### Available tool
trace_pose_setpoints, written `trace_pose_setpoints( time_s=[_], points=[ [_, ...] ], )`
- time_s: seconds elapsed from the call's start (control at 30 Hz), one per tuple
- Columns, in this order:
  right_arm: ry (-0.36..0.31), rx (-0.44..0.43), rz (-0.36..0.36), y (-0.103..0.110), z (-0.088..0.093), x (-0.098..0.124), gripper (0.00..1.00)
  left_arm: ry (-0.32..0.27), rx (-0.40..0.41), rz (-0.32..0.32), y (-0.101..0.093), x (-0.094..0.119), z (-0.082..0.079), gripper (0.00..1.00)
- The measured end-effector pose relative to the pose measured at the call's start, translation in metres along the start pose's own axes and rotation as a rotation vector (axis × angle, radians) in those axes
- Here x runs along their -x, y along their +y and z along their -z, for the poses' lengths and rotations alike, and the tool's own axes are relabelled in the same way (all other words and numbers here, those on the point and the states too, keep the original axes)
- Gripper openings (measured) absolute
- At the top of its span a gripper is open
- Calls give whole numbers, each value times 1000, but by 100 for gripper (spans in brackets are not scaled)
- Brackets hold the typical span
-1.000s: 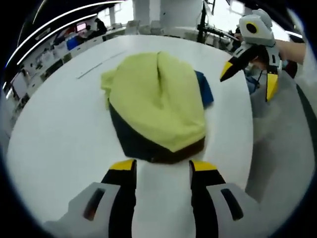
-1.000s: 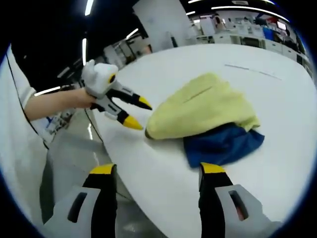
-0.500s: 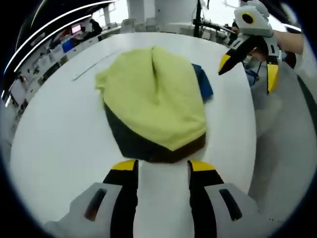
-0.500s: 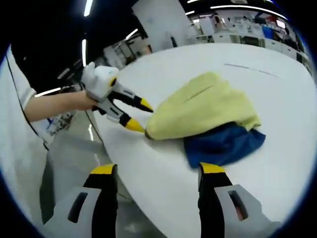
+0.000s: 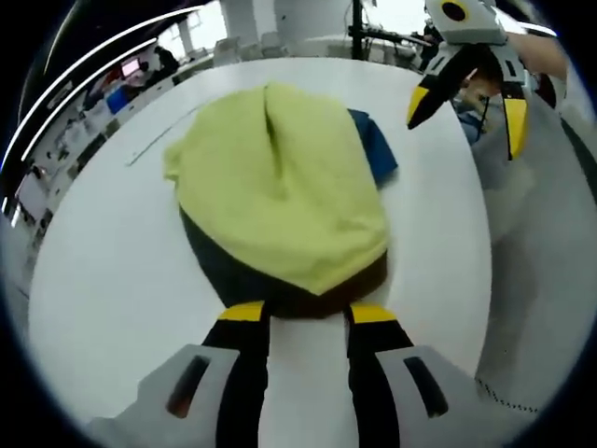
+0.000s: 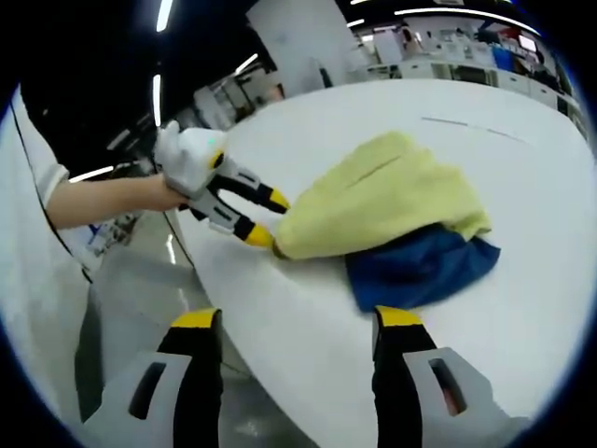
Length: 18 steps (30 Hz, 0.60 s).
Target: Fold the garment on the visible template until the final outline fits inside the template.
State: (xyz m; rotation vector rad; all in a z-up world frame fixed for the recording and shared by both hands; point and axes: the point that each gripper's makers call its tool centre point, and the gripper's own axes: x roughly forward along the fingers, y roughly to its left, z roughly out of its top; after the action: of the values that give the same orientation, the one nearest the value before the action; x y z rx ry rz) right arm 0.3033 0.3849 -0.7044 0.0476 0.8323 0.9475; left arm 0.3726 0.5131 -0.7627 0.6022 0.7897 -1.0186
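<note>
Garment (image 5: 280, 187) is a bunched heap on the white table (image 5: 103, 280): yellow-green layer on top, dark navy/brown layer under it showing along the near hem, and a blue part (image 6: 420, 266) sticking out from under the yellow on one side. It sits close to the table edge where the person stands, well apart from the far edge. A thin straight line (image 5: 163, 140) is marked on the table surface beyond the garment; can't tell whether it's part of a template outline. Left gripper (image 5: 303, 313): jaws spread, yellow tips right at the garment's near hem, one on each side of a bare strip of table, nothing pinched. In the right gripper view the left gripper (image 6: 266, 219) shows up with its tips against the pointed end of the yellow layer at the table edge, a hand (image 6: 163, 191) wrapped around its white body; can't tell whether the tips touch the cloth. Right gripper (image 6: 298, 322): jaws spread wide, empty, hovering off the table edge near the blue part, not touching it. In the left gripper view the right gripper (image 5: 466, 98) hangs above the table's side edge, just beside the blue part, jaws apart. Background is a lab with benches and ceiling light strips.
</note>
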Motion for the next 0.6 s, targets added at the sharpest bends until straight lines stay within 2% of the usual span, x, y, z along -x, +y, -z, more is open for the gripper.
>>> trace_pose_setpoints(
  time_s=[0.27, 0.6],
  points=[
    [-1, -3, -4, 1, 0, -1, 64, 11, 24, -6, 5, 3, 3, 18],
    [-1, 1, -4, 1, -1, 1, 63, 2, 36, -5, 5, 6, -1, 7]
  ],
)
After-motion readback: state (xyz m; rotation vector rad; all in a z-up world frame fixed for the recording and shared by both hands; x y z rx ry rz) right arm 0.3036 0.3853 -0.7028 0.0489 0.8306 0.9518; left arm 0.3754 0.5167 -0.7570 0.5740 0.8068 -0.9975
